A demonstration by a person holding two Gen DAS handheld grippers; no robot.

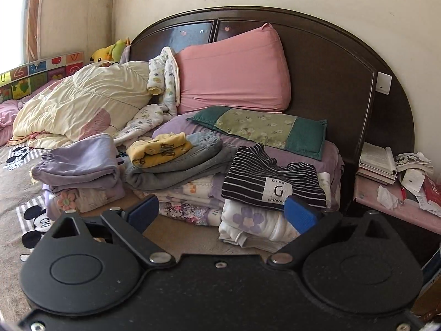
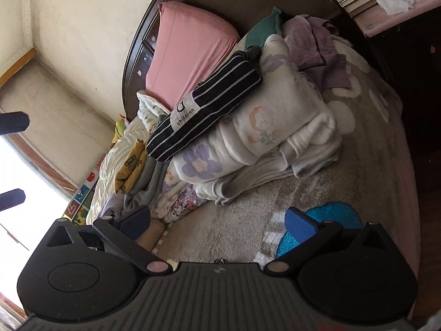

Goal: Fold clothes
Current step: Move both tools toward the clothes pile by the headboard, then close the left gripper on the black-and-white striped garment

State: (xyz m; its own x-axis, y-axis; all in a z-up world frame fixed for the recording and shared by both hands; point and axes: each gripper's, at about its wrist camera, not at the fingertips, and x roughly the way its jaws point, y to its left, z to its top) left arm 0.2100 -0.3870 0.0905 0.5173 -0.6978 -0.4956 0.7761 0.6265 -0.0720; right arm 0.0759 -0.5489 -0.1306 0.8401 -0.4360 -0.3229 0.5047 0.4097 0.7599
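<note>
Folded black-and-white striped top [image 1: 275,178] lies atop a stack of folded white floral clothes [image 1: 256,224].

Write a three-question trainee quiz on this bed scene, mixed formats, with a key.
1. True or false: the left gripper holds a garment.
2. What lies on top of the white floral stack? A) striped top B) yellow garment C) pink pillow
3. Fill in: the yellow garment rests on a folded ___ garment.

Key: 1 false, both it and the right gripper are open and empty; 2 A; 3 grey.
</note>
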